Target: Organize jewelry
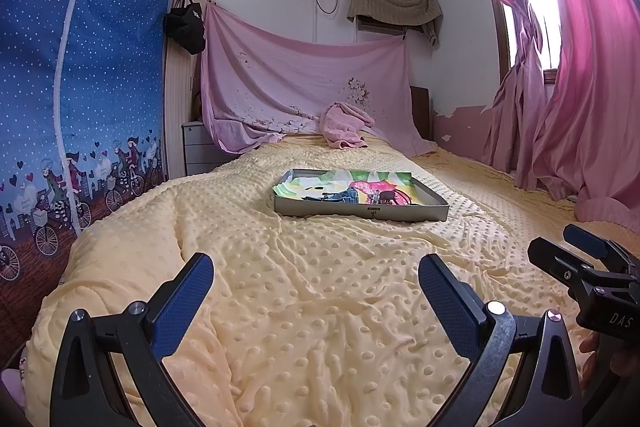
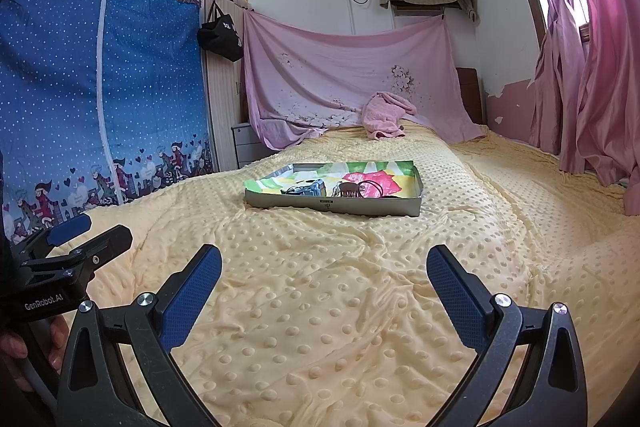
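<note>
A shallow metal tray (image 1: 400,213) with a colourful lining lies on the yellow dotted bedspread; it also shows in the right wrist view (image 2: 360,206). In it lie a blue hair clip (image 2: 310,188), a brown claw clip (image 2: 349,189) and dark hair ties (image 2: 370,185); the clips also show in the left wrist view (image 1: 346,195). My left gripper (image 1: 316,281) is open and empty, well short of the tray. My right gripper (image 2: 324,273) is open and empty, also short of the tray. Each gripper shows at the edge of the other's view.
A blue fabric wardrobe (image 1: 80,87) stands left of the bed. A pink towel (image 1: 344,127) lies at the head under a hung pink sheet (image 1: 304,83). Pink curtains (image 1: 580,87) hang on the right. The yellow bedspread (image 2: 320,307) spreads between grippers and tray.
</note>
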The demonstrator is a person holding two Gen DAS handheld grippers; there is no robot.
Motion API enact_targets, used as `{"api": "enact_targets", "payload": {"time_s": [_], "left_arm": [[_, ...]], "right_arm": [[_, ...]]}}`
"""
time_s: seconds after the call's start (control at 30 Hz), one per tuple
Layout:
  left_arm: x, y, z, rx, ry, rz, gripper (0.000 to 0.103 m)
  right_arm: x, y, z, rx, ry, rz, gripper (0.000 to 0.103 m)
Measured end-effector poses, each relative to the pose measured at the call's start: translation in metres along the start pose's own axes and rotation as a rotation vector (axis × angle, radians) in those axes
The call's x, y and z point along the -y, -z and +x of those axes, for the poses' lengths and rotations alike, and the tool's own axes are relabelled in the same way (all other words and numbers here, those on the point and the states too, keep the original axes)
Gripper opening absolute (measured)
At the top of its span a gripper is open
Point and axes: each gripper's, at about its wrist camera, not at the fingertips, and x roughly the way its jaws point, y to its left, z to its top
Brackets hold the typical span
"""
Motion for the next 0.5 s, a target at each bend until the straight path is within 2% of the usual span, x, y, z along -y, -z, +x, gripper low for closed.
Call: {"api": "enact_targets", "payload": {"time_s": [0.5], "left_arm": [[0.0,-0.0002,-0.0006,-0.001,0.001,-0.001,0.103]], "right_arm": [[0.0003,-0.0002,0.0002,0.002,-0.002,0.002,0.101]]}}
